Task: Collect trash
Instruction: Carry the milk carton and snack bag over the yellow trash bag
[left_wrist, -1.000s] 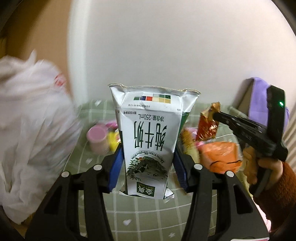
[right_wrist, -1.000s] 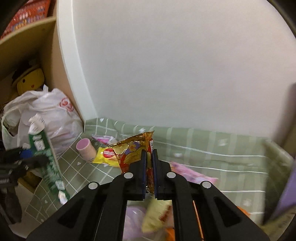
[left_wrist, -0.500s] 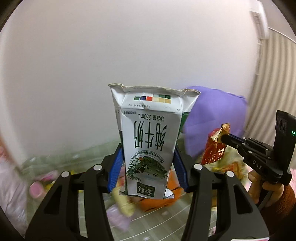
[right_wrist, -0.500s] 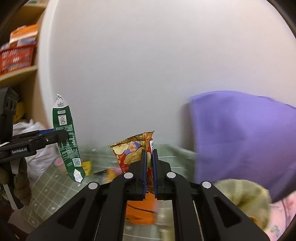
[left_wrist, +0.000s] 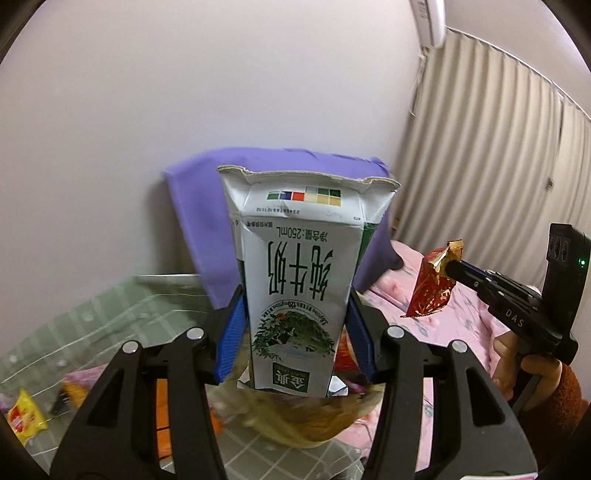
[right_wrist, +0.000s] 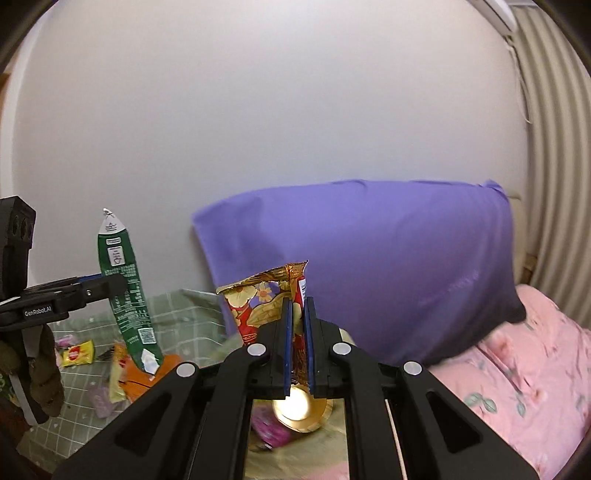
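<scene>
My left gripper (left_wrist: 295, 314) is shut on an empty green-and-white milk carton (left_wrist: 299, 280), held upside down in the air; from the right wrist view the carton (right_wrist: 127, 295) shows edge-on at the left. My right gripper (right_wrist: 298, 306) is shut on a red-and-gold snack wrapper (right_wrist: 262, 308), held up in the air; in the left wrist view the wrapper (left_wrist: 432, 288) hangs at the right from the right gripper (left_wrist: 452, 267). More wrappers lie on the green checked cloth (right_wrist: 74, 387) below, among them a yellow packet (right_wrist: 77, 352) and an orange one (right_wrist: 147, 376).
A purple pillow (right_wrist: 369, 269) leans on the white wall (right_wrist: 258, 110). A pink flowered bedcover (right_wrist: 517, 376) lies at the right, with a ribbed curtain (left_wrist: 498, 166) behind. A gold-rimmed round thing (right_wrist: 299, 410) and a beige bag (left_wrist: 295, 421) sit below the grippers.
Both grippers have swung to the right with their loads, away from the white plastic bag and shelf. The purple pillow and pink bedcover now fill the view.
</scene>
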